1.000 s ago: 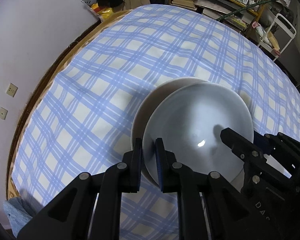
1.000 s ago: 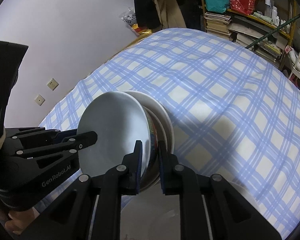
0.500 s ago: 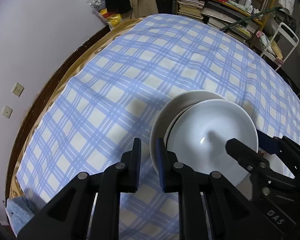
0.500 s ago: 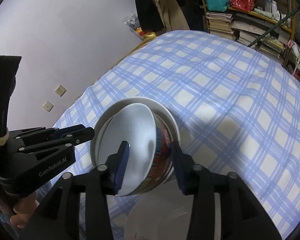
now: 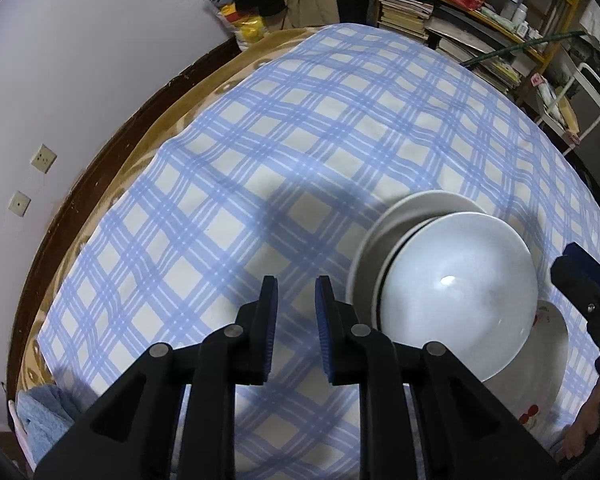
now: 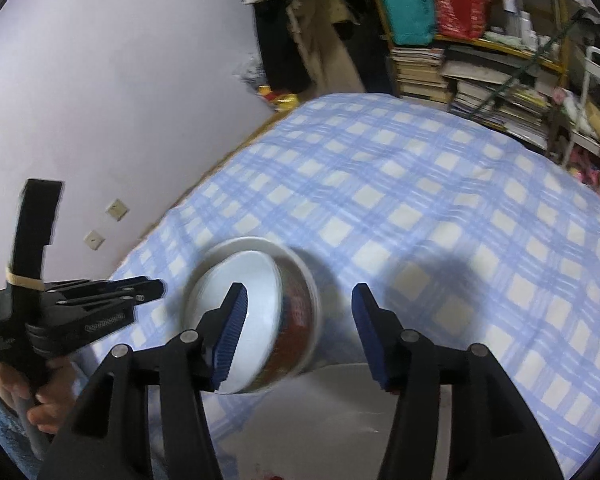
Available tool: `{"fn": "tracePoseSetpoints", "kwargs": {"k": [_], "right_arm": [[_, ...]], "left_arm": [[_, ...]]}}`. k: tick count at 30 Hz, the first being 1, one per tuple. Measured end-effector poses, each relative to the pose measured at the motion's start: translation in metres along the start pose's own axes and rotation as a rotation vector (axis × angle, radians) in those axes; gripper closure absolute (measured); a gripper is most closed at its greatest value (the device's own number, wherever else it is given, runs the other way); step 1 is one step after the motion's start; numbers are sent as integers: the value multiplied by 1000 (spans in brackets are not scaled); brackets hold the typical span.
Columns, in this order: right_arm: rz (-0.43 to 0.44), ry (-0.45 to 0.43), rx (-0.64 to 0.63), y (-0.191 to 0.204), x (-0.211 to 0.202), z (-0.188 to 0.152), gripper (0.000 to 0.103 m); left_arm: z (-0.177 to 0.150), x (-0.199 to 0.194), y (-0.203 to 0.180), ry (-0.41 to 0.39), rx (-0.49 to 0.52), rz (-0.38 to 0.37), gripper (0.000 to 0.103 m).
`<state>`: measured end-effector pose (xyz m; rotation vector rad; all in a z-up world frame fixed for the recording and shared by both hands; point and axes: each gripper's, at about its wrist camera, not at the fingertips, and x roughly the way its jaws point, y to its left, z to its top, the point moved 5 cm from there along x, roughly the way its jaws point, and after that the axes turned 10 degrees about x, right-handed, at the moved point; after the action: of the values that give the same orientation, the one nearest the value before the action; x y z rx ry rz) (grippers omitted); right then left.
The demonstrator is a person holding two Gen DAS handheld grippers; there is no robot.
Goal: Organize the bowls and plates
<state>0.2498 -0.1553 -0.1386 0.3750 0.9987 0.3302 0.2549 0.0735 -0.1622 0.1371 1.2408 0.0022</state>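
A stack of nested bowls stands on the blue-checked tablecloth (image 5: 260, 160). A plain white bowl (image 5: 456, 292) lies on top, inside a red-patterned bowl (image 6: 296, 308) and a wider white bowl (image 5: 400, 208). My left gripper (image 5: 296, 320) hovers just left of the stack, its jaws opening with only cloth between them. My right gripper (image 6: 298, 320) hangs above the stack's near side, jaws opening wide; the bowls show in the gap, and the pads are not pressing on them. A white plate with red fruit print (image 5: 548, 360) lies in front of the stack.
The table's brown edge (image 5: 100, 168) curves along the left near a wall with two sockets. Shelves of books and bags (image 6: 460, 60) stand beyond the far end. A blue towel (image 5: 40, 412) lies at the lower left. A hand (image 6: 40, 404) holds the left gripper (image 6: 156, 288).
Both grippers let go of the white bowl's rim, and it now rests nested in the stack. The left gripper drew off to the left; the right one rose and spread its jaws.
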Motion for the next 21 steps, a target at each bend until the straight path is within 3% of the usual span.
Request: {"fn": "tracePoseSetpoints", "kwargs": {"k": [6, 12, 21], "right_arm": [[-73, 53, 72, -26, 13, -2, 46], [-77, 136, 75, -30, 30, -14, 46], [-83, 167, 77, -31, 41, -25, 40]], "left_arm": [[1, 1, 4, 0, -27, -32, 75], [3, 3, -2, -19, -40, -54, 66], [-2, 14, 0, 27, -103, -114, 65]]}}
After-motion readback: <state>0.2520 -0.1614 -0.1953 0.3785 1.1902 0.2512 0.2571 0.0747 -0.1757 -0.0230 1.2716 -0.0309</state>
